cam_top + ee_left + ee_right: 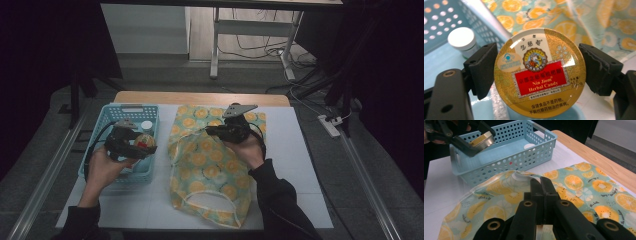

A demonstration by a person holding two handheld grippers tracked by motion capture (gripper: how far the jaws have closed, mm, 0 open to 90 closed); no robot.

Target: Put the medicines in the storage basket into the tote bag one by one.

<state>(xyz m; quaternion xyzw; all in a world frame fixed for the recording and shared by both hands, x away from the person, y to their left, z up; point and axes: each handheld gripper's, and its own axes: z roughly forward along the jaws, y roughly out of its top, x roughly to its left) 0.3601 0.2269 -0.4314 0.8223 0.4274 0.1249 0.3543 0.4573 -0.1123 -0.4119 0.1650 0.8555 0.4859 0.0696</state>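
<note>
Left claw (537,72) clamps candy tin (539,73) above basket (114,112) rim; right claw (543,185), together, pinches bag (579,182).

Count: 1 round candy tin (539,75), 1 white-capped bottle (462,40), 1 blue basket (114,111) at 9 o'clock, 1 orange-print fabric bag (210,170) centre, 2 claws: left claw (142,145), right claw (212,131).

Basket (116,111) left of bag (210,165); bottle (147,125) in basket.
</note>
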